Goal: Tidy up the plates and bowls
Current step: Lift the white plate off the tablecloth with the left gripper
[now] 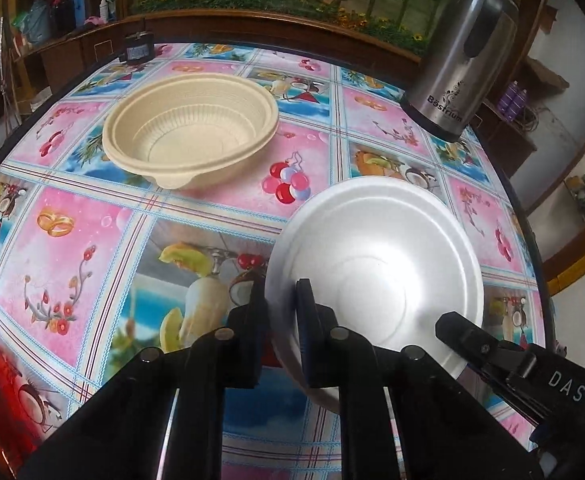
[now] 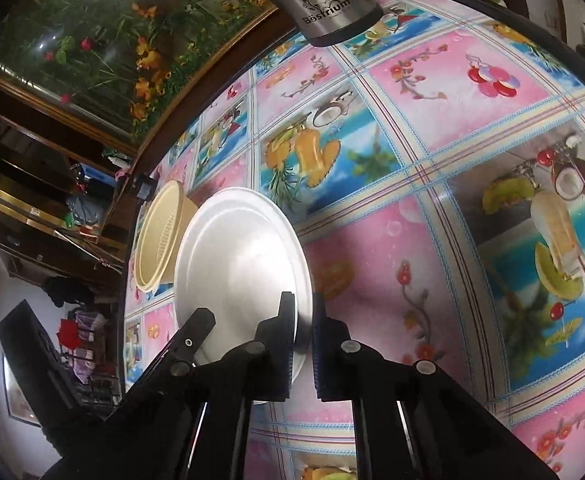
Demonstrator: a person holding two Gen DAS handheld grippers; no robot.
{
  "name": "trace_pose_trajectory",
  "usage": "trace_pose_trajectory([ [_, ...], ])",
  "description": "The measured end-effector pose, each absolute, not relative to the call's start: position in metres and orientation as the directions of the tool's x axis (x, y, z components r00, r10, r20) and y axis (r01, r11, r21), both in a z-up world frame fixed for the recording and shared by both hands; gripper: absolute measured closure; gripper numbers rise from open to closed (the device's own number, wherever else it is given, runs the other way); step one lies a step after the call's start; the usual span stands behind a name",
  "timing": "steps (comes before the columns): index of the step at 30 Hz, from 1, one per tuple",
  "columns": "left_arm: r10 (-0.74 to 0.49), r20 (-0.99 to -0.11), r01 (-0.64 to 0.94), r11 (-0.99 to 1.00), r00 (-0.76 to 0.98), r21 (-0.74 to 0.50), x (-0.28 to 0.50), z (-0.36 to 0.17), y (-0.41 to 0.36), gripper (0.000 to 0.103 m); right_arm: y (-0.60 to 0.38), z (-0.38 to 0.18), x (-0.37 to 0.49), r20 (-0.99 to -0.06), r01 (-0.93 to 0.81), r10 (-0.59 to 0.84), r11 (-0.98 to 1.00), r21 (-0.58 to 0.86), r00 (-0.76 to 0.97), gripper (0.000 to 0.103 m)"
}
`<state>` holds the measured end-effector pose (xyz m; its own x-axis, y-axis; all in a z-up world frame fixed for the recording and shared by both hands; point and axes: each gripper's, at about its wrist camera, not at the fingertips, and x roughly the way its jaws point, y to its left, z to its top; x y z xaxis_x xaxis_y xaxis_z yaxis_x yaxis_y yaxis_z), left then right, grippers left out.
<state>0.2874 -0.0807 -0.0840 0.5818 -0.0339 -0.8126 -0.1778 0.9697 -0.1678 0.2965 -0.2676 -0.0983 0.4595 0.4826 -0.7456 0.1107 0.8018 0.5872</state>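
Observation:
A white foam plate (image 1: 376, 264) (image 2: 244, 272) lies on the patterned table, held from two sides. My left gripper (image 1: 281, 292) is shut on its left rim, one pad above and one below the edge. My right gripper (image 2: 303, 304) is shut on the opposite rim; one of its fingers (image 1: 464, 332) shows at the plate's near right edge in the left wrist view. One of the left gripper's fingers (image 2: 196, 328) shows in the right wrist view. A beige ribbed bowl (image 1: 190, 128) (image 2: 160, 240) stands upright beyond the plate. I cannot tell whether the plate is off the table.
A steel kettle (image 1: 460, 60) (image 2: 324, 4) stands at the far side of the table (image 1: 92, 240), near its edge. A small black device (image 1: 136, 48) sits at the far left edge. A framed flower picture and cluttered shelves lie beyond the table.

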Motion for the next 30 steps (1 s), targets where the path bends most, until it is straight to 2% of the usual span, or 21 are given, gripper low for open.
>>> trace_pose_trajectory([
  [7, -0.061, -0.808, -0.157, 0.970, 0.585, -0.188, 0.271, -0.074, -0.077, 0.093, -0.270, -0.094, 0.283, -0.741, 0.104, 0.485, 0.801, 0.590, 0.464, 0.096],
  [30, -0.026, -0.762, -0.130, 0.981, 0.647, -0.144, 0.185, -0.040, -0.064, 0.093, -0.253, -0.063, 0.202, -0.705, 0.011, 0.511, 0.806, 0.591, 0.492, 0.095],
])
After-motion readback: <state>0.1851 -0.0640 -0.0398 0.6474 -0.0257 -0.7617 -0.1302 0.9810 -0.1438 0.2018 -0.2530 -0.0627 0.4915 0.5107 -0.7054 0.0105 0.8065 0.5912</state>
